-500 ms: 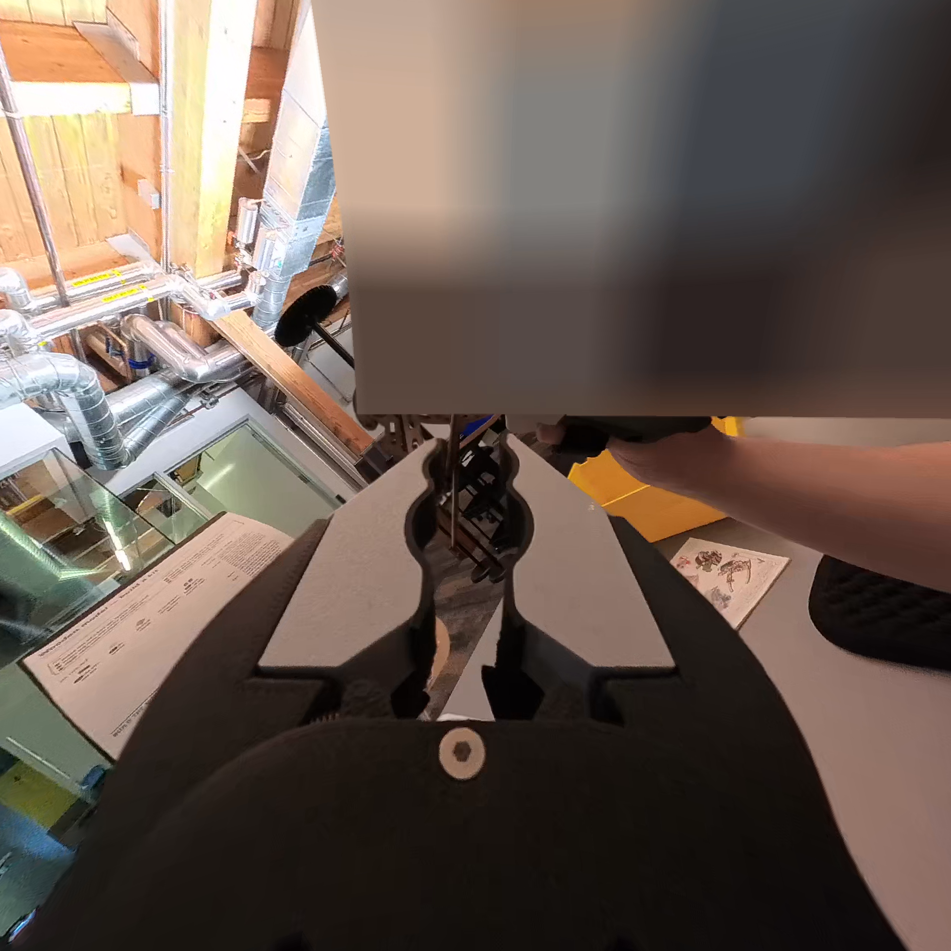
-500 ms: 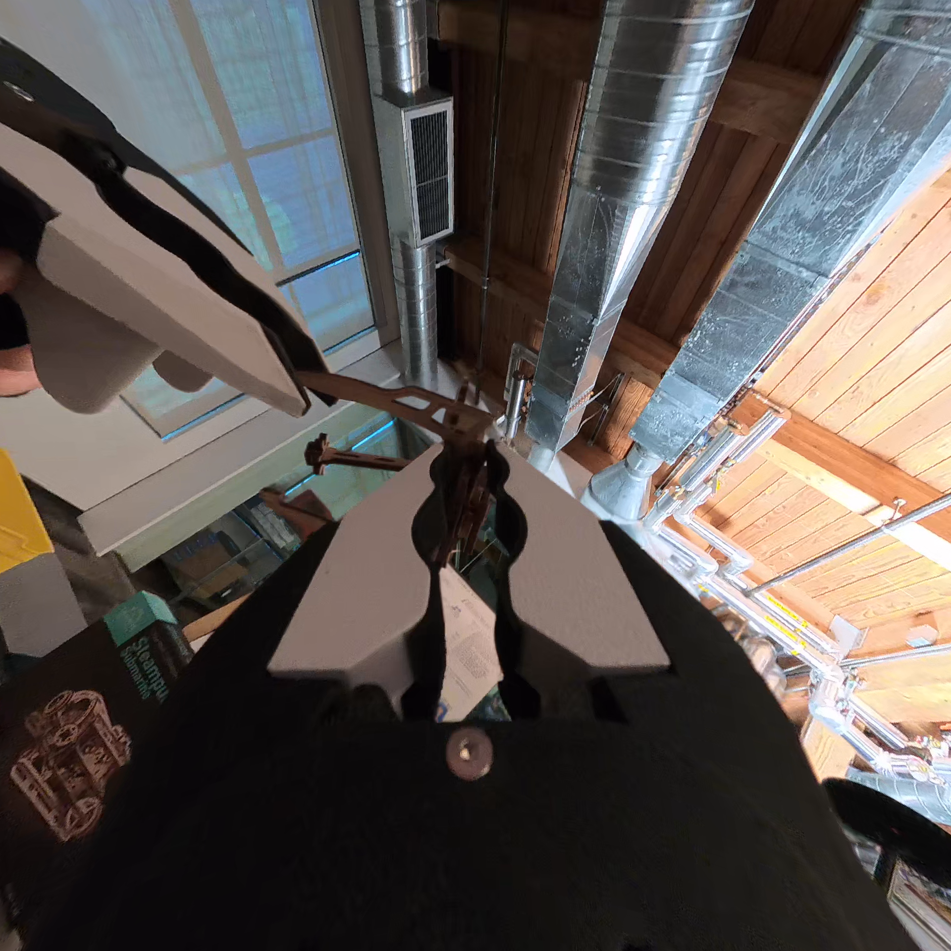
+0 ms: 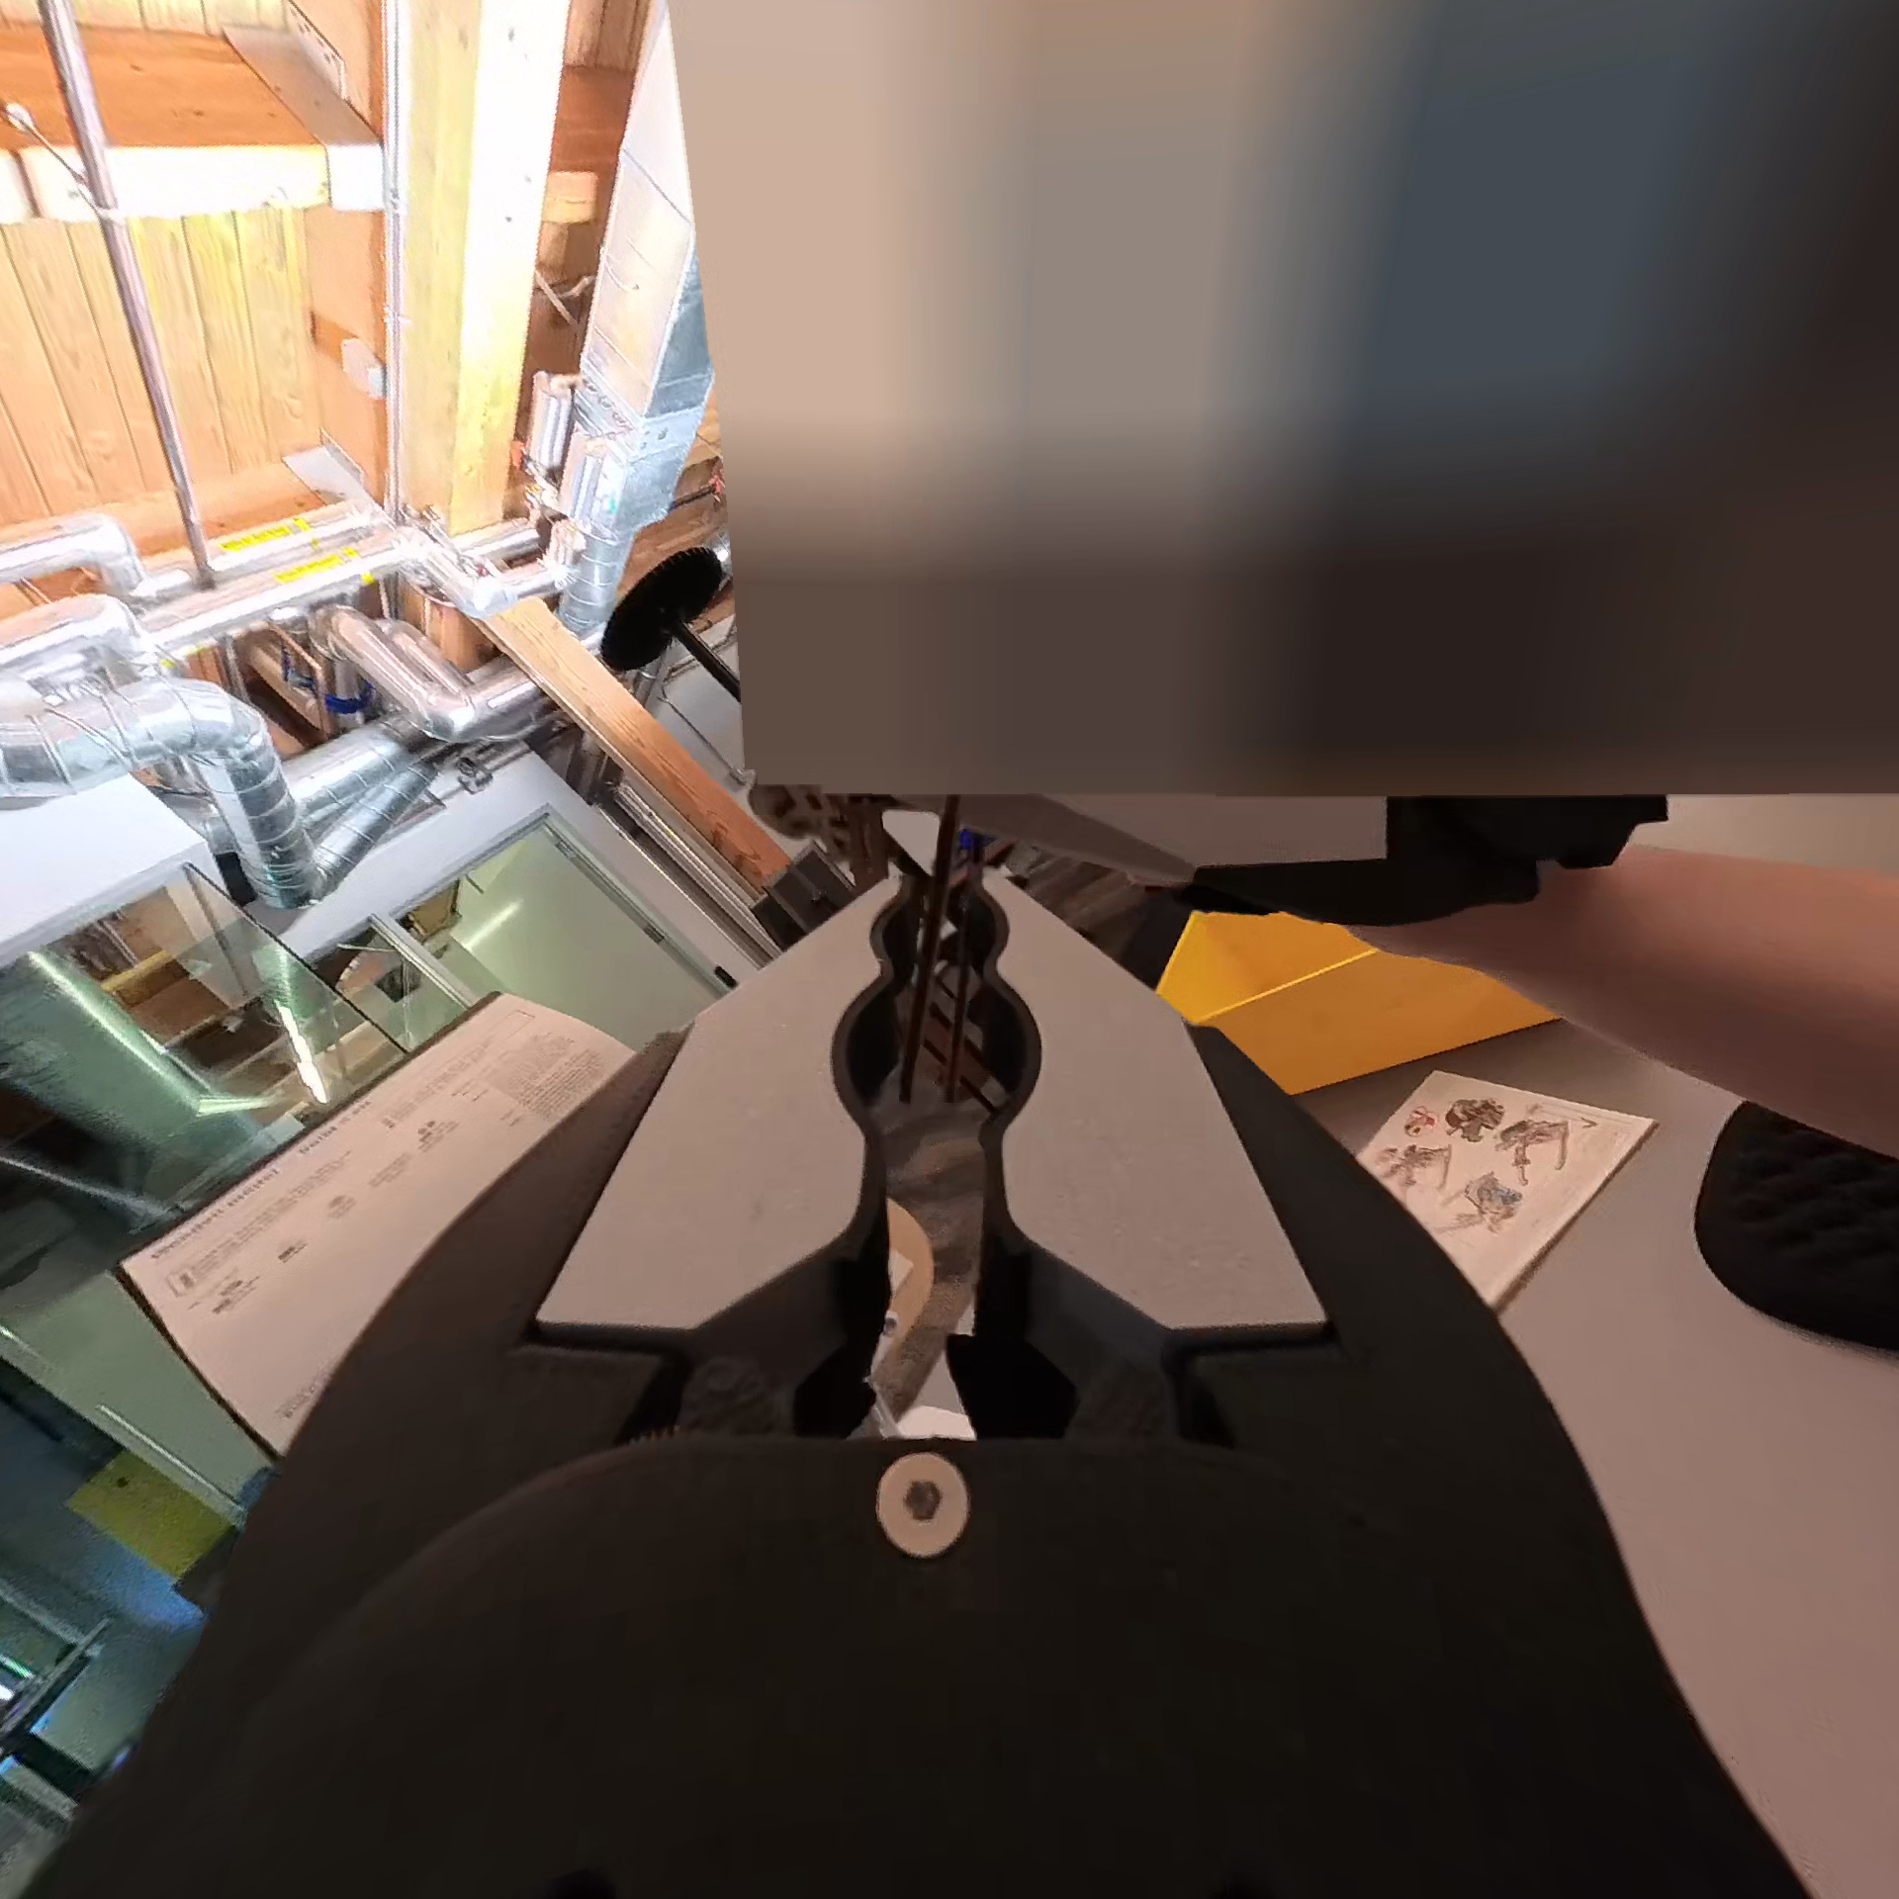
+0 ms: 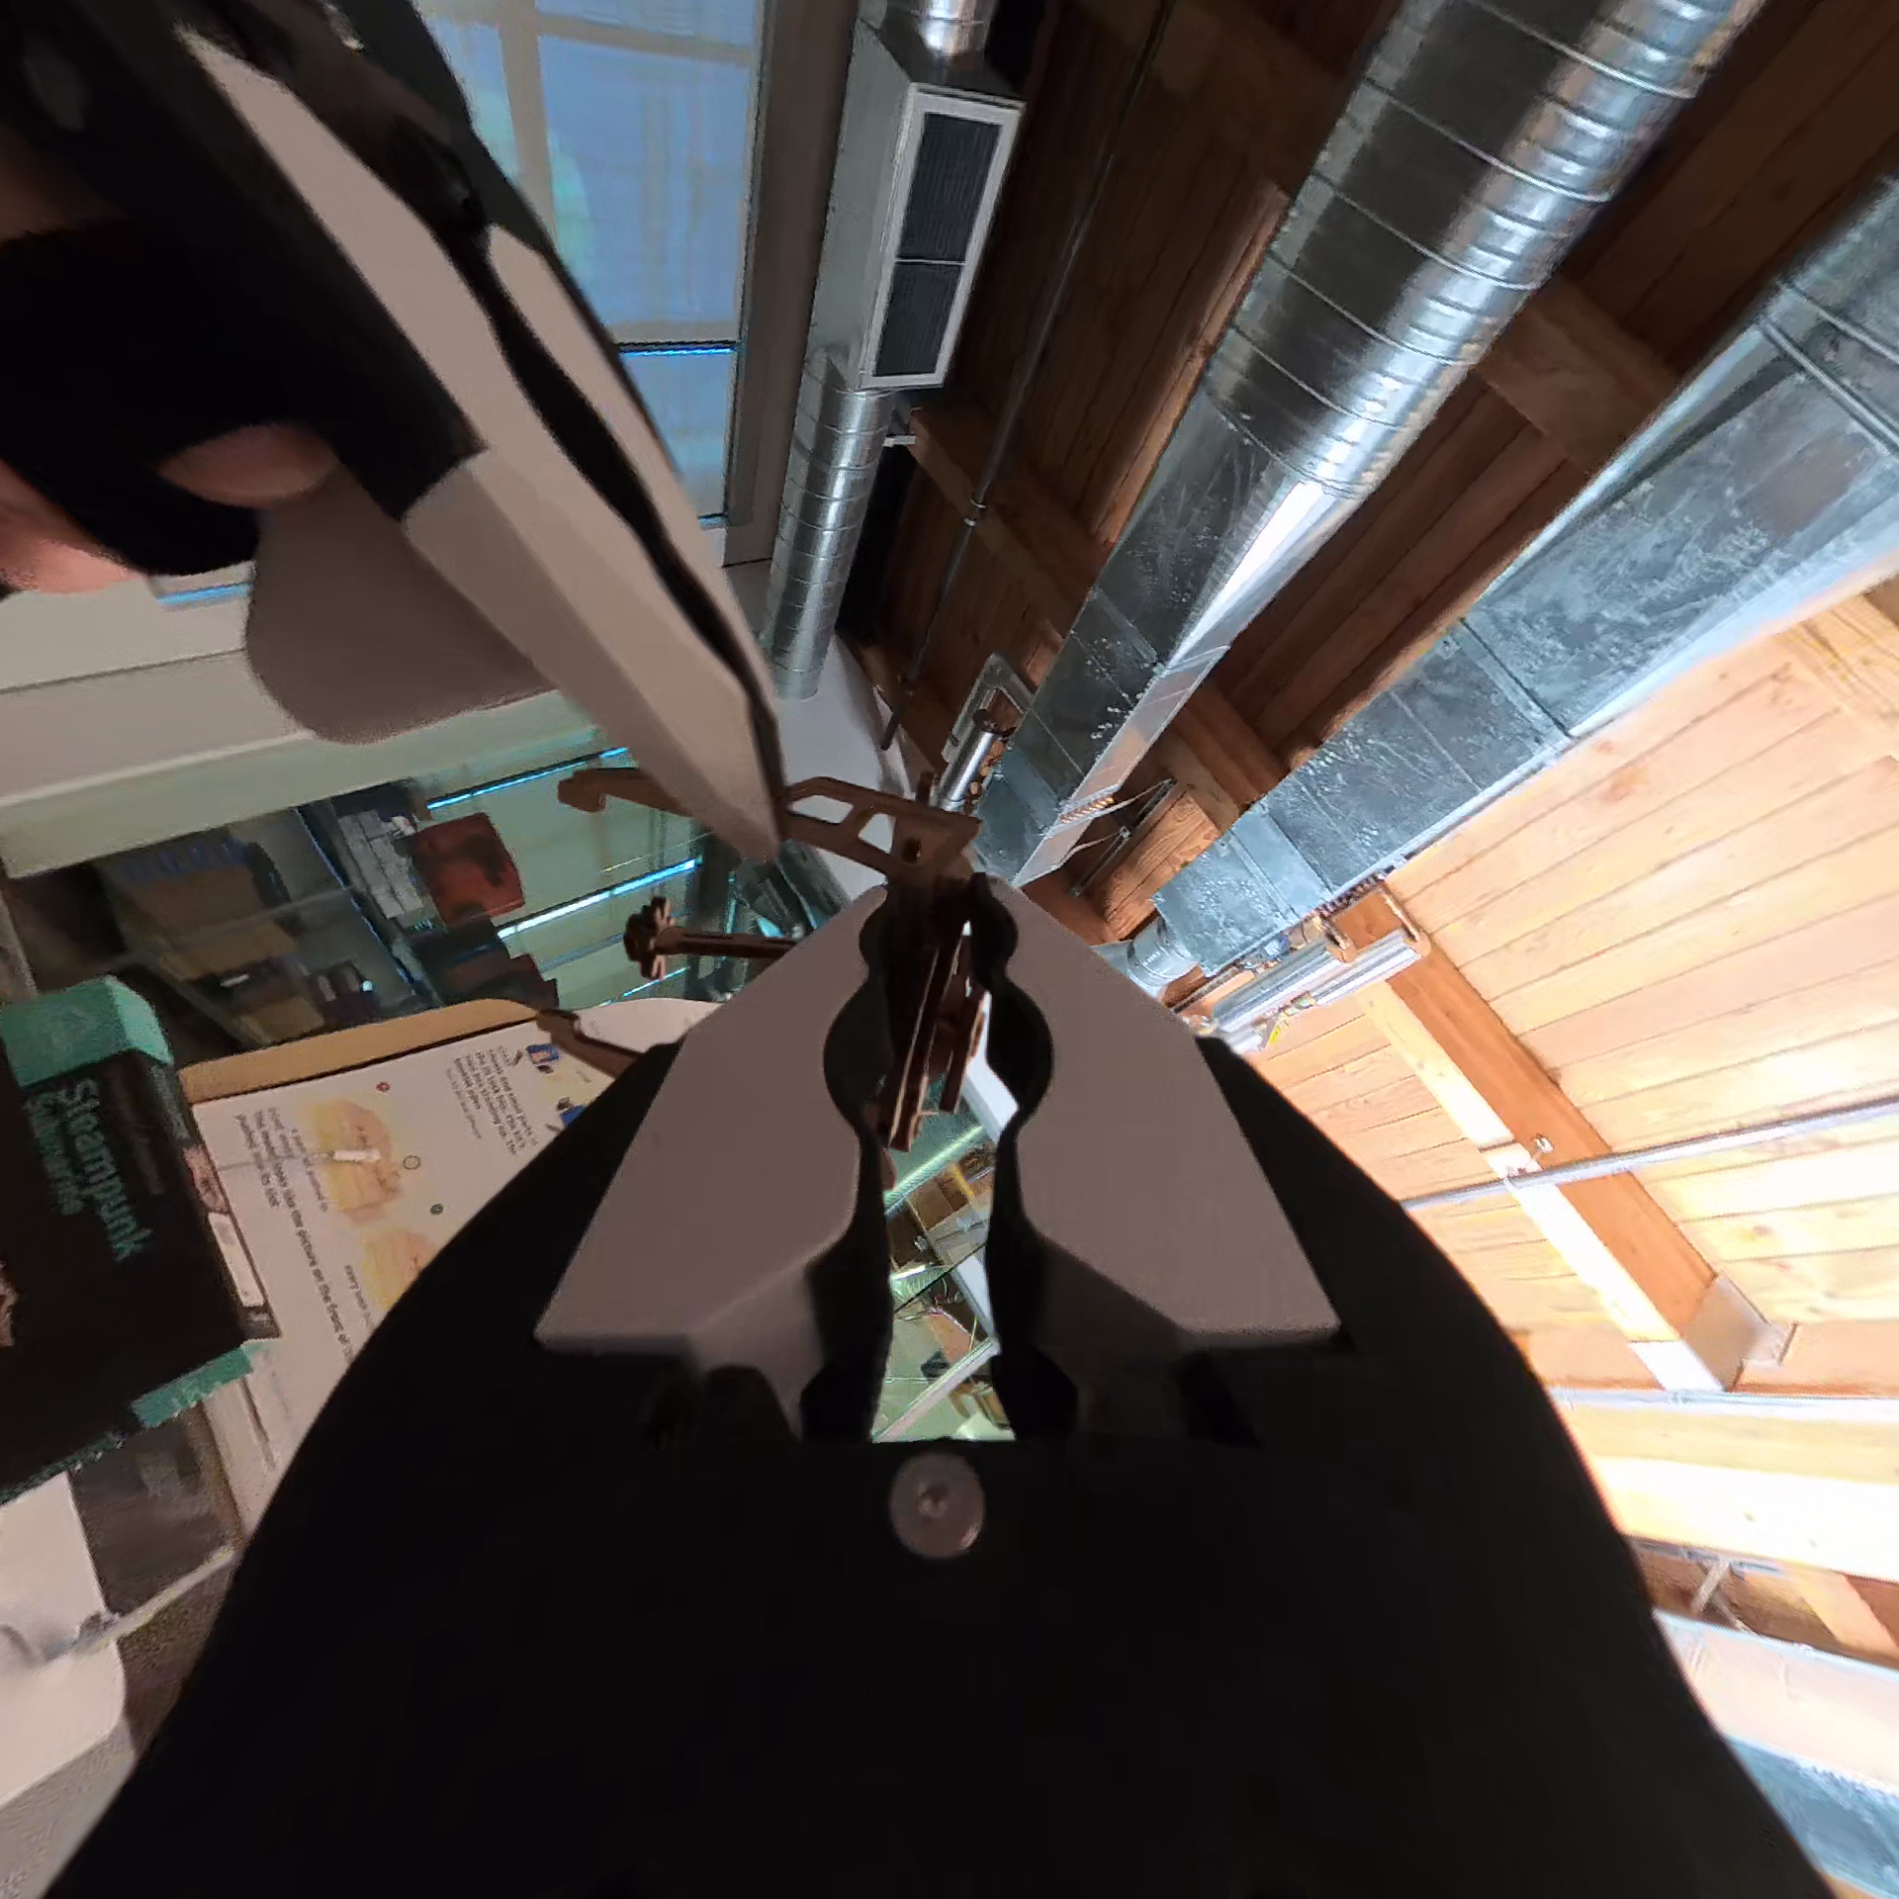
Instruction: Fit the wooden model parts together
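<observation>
Overhead it's all wooden planks and shiny metal ducts [image 4: 1326, 432], with a grey table [image 3: 1696, 1521] below carrying a yellow bin [image 3: 1336, 1002], an illustrated leaflet [image 3: 1505, 1166] and a printed instruction sheet [image 3: 391, 1171]. Both grippers are tilted up off the table: the left gripper [image 3: 937, 904] is pinched down on thin dark strips of the wooden model [image 3: 930, 1012], and the right gripper [image 4: 930, 899] is clamped on a bundle of brown laser-cut pieces [image 4: 925, 1028] of that same model. From the right wrist view the left one comes in from the upper left, its tip just meeting a cut-out wooden arm [image 4: 873, 822] that sticks out past the right fingertips, with the dark kit box [image 4: 103, 1233] off to the left.
</observation>
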### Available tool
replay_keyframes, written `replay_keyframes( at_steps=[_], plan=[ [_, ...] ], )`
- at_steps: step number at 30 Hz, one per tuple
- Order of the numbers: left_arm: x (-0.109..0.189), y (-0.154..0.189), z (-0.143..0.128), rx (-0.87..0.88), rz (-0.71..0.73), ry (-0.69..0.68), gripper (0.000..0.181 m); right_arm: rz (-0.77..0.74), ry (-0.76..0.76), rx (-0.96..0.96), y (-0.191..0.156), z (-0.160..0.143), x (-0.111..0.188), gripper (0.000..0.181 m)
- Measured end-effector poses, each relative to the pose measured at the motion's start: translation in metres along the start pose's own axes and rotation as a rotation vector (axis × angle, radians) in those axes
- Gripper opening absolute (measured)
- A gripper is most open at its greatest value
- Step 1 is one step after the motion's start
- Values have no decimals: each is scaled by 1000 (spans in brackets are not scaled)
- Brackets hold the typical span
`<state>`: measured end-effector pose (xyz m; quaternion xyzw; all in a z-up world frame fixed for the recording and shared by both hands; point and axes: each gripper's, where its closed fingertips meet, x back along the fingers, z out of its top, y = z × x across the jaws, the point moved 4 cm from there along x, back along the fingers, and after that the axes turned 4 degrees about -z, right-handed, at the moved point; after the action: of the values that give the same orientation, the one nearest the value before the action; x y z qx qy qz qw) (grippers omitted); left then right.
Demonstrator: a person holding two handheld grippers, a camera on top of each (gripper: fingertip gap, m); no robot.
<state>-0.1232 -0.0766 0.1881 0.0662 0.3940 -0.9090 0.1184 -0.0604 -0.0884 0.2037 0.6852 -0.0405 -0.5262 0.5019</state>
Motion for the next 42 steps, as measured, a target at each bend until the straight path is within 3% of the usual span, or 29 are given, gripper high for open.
replay_keyframes(
  at_steps=[1,7,12,22,28,42],
  plan=[
    [1,-1,3,-16,16,21,6,17,-3,18,-3,1,-1,10],
    [4,5,10,-174,73,45,0,21,3,60,-8,8,-3,13],
    [12,1,18,-150,88,152,0,-1,36,25,-1,17,-1,18],
    [21,2,30,-127,78,271,0,1,39,-4,3,32,1,9],
    [18,-2,28,-103,121,218,1,-25,-17,-37,6,25,-1,8],
    [6,0,14,23,32,91,8,-74,-12,-129,17,9,3,3]
  ],
)
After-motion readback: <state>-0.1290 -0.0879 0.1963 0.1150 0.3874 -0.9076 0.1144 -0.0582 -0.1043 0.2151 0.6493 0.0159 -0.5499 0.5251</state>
